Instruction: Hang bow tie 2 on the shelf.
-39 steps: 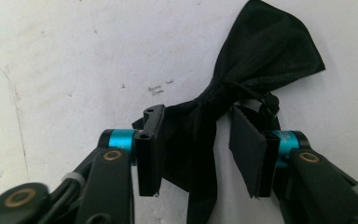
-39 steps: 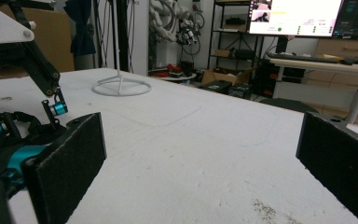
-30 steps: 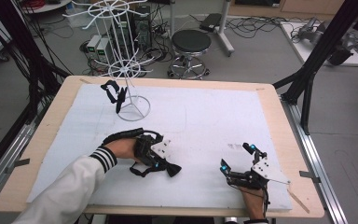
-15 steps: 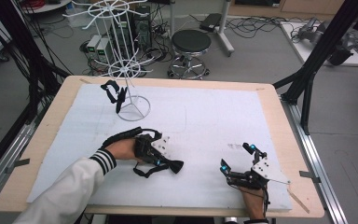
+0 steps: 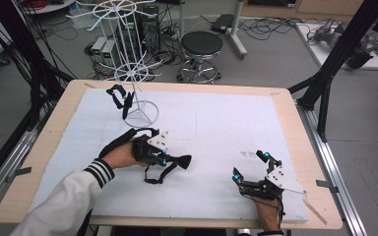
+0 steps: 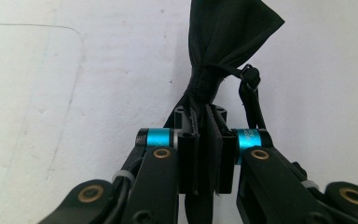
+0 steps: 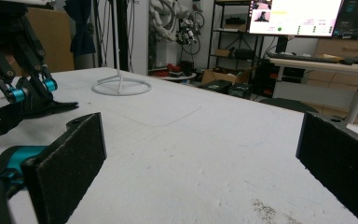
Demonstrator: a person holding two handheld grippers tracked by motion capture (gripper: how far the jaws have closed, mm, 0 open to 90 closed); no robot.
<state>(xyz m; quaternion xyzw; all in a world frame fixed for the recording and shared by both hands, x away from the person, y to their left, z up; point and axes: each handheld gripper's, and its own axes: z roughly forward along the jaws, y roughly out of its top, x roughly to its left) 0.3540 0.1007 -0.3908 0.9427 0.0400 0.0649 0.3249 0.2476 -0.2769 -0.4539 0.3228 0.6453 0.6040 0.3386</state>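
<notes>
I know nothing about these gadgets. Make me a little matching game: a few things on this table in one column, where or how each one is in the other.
1. left gripper
2. right gripper
3. wire stand
4. stool

A. on the floor behind the table
B. open, nothing between its fingers
C. shut on a black strap
D. at the table's far left, another black strap hanging on it

Pairs: 1-C, 2-B, 3-D, 4-A
</notes>
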